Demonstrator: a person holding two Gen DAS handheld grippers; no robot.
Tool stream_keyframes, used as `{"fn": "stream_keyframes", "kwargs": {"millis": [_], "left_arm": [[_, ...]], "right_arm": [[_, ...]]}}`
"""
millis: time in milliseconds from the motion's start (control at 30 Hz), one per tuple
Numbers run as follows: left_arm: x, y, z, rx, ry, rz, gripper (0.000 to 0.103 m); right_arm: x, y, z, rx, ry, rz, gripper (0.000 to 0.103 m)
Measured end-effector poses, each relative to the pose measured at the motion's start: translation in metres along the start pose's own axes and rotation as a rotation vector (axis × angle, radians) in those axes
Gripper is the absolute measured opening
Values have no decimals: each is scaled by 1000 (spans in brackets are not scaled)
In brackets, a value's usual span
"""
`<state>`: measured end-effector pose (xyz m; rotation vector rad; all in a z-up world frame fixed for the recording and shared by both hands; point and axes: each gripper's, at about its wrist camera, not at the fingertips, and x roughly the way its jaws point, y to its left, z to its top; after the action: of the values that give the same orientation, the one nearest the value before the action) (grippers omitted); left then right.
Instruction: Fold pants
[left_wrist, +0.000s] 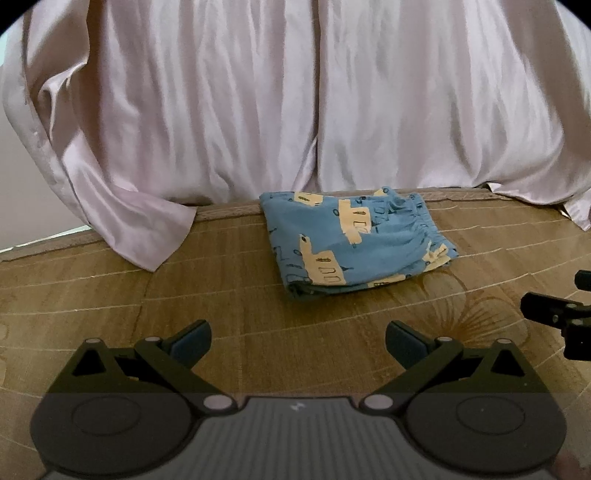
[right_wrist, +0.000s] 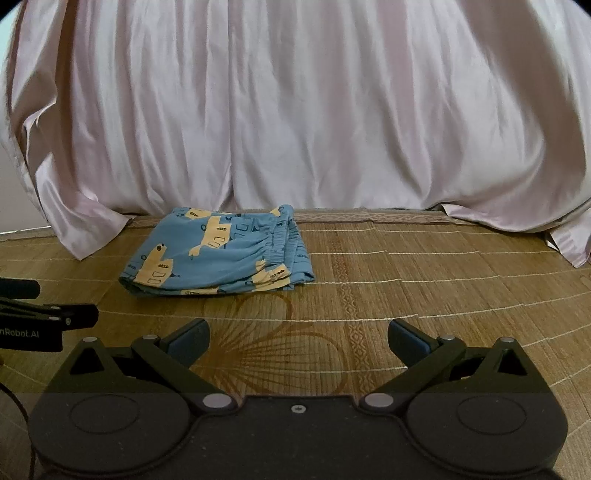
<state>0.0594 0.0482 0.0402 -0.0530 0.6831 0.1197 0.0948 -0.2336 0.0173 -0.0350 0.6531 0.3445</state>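
Blue pants (left_wrist: 354, 240) with a yellow vehicle print lie folded into a compact rectangle on the woven bamboo mat (left_wrist: 221, 295), near its far edge. In the right wrist view the same pants (right_wrist: 221, 254) sit ahead and to the left, elastic waistband facing right. My left gripper (left_wrist: 298, 341) hovers open over the mat, well short of the pants, holding nothing. My right gripper (right_wrist: 298, 341) is also open and empty, back from the pants. Part of the right gripper shows at the right edge of the left wrist view, and the left gripper (right_wrist: 48, 317) at the left edge of the right wrist view.
A pale pink satin curtain (left_wrist: 295, 92) hangs behind the mat, its hem pooling on the mat at left (left_wrist: 140, 229) and at far right (right_wrist: 569, 236). A floral pattern (right_wrist: 273, 350) is printed on the mat below my right gripper.
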Motion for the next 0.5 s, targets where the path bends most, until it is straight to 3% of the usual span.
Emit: {"fn": "stream_keyframes", "kwargs": {"millis": [500], "left_arm": [[3,4,5,-24,59,19,103]], "right_arm": [[0,-1,-1,0,5,5,102]]}}
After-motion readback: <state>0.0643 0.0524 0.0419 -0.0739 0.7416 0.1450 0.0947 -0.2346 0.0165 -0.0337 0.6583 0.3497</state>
